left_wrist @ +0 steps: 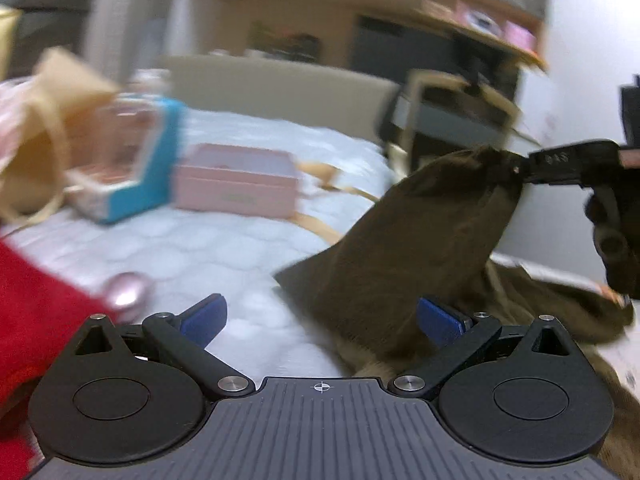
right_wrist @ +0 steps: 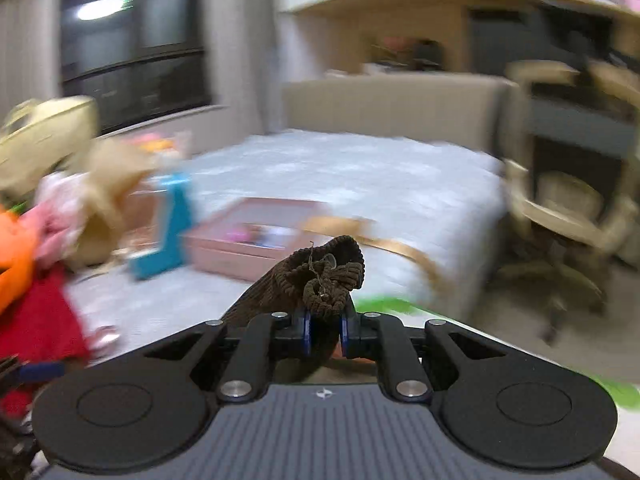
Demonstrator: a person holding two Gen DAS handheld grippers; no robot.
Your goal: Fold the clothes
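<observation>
while right tongs (right_wrist: 325,330) pinch the brown garment (left_wrist: 404,248) — left tongs (left_wrist: 320,320) gape, empty.

White quilted mattress bed (right_wrist: 360,184), beige padded headboard behind. On it: pink rectangular cardboard box (left_wrist: 236,184), blue-sided toy box (left_wrist: 132,168) just left of it, tan ribbon straps (right_wrist: 396,248), red cloth (left_wrist: 36,320) near left edge, dark brown corduroy garment (left_wrist: 400,264) partly lifted.

My left gripper (left_wrist: 320,320) is wide open over the bed (left_wrist: 248,248), and the right gripper (left_wrist: 524,172) is pinching a corner of the brown cloth (left_wrist: 420,248), lifting it up.
</observation>
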